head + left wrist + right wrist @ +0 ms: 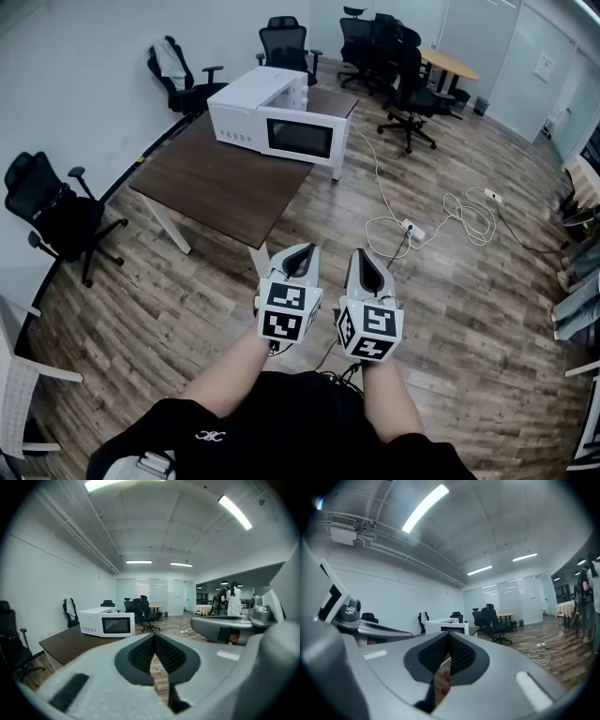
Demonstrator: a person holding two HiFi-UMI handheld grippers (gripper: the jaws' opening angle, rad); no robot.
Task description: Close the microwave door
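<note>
The white microwave (pixel 267 111) stands at the far end of a brown table (pixel 220 183), well ahead of me. Its dark-windowed door (pixel 300 138) seems to angle out from the body toward the table's right edge; the cavity is hidden. The left gripper view shows the same microwave (pixel 107 623) far off. Both grippers are held close to my body over the wooden floor, side by side. My left gripper (pixel 298 251) is shut with nothing between its pads, as the left gripper (pixel 154 637) confirms in its own view. My right gripper (pixel 364 255) is likewise shut and empty, the right gripper (pixel 449 637) pointing level.
Black office chairs stand left of the table (pixel 56 211) and behind it (pixel 286 42). A white cable with a power strip (pixel 410 228) lies on the floor to the right. More chairs surround a round table (pixel 448 64) far back. A person in white (pixel 233 599) stands far off.
</note>
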